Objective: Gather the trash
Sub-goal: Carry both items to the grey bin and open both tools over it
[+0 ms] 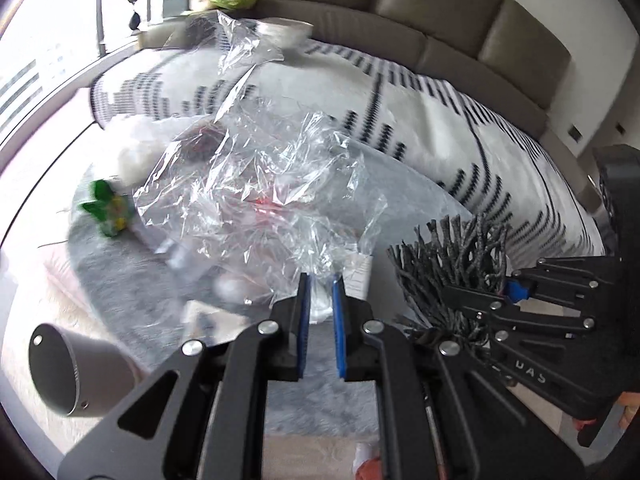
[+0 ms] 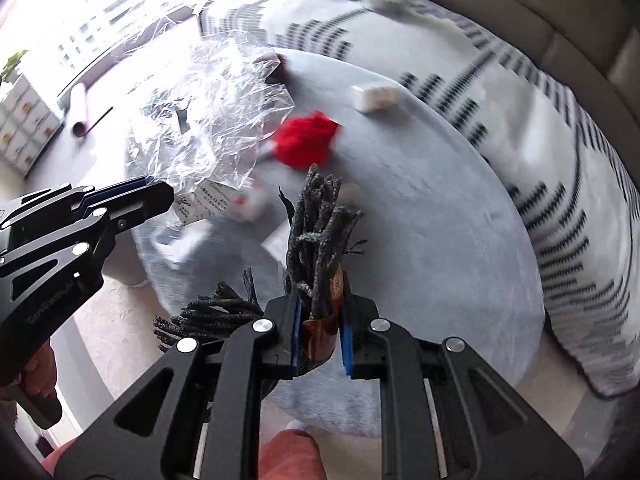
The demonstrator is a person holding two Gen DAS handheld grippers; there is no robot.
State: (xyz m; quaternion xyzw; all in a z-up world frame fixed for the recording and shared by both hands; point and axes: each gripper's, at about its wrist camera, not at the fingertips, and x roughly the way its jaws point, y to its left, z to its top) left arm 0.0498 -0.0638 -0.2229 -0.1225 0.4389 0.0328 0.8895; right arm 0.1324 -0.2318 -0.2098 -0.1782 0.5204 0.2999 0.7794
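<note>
Left wrist: one plastic bag [image 1: 256, 200]; two claws

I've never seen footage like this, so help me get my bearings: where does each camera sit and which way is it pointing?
Left wrist: sits on the left gripper, looking down at a grey round rug; it grips a clear plastic bag; right gripper shows.
Right wrist: sits on the right gripper, gripping a dark tassel bundle; left gripper and a hand show.
Shared: bag, bundle, rug, striped rug.
</note>
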